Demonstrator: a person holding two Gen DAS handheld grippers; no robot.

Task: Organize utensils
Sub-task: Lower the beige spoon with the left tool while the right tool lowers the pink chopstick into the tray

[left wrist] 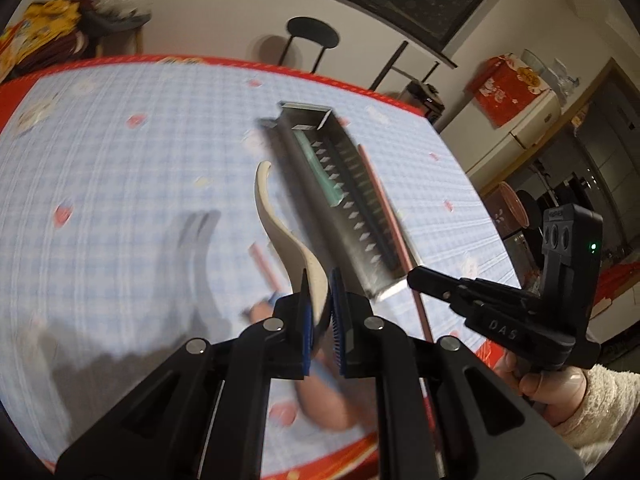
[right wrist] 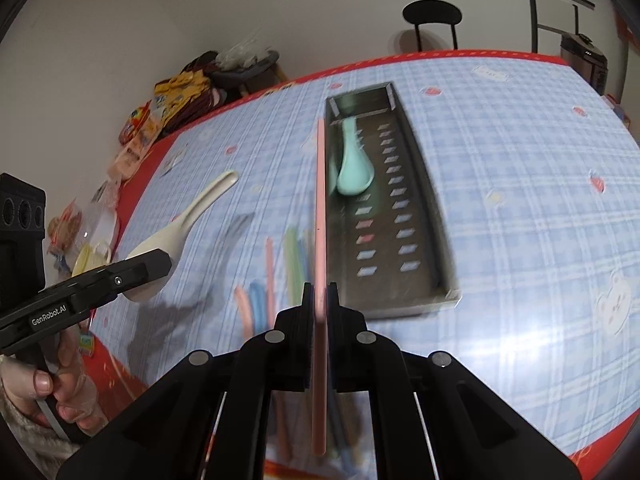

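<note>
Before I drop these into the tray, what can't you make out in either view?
- Loose chopsticks on the table: motion-blurred in both views, lower ends behind the right gripper; count unclear.
- Cream spoon bowl: covered by the left gripper in the left view.
- Pink chopstick: far end blurred against the tray wall.
- Mint spoon: handle tip lost in shadow.

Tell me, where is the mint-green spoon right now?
In the right wrist view, the mint-green spoon lies inside the metal tray, toward its far end.
</note>
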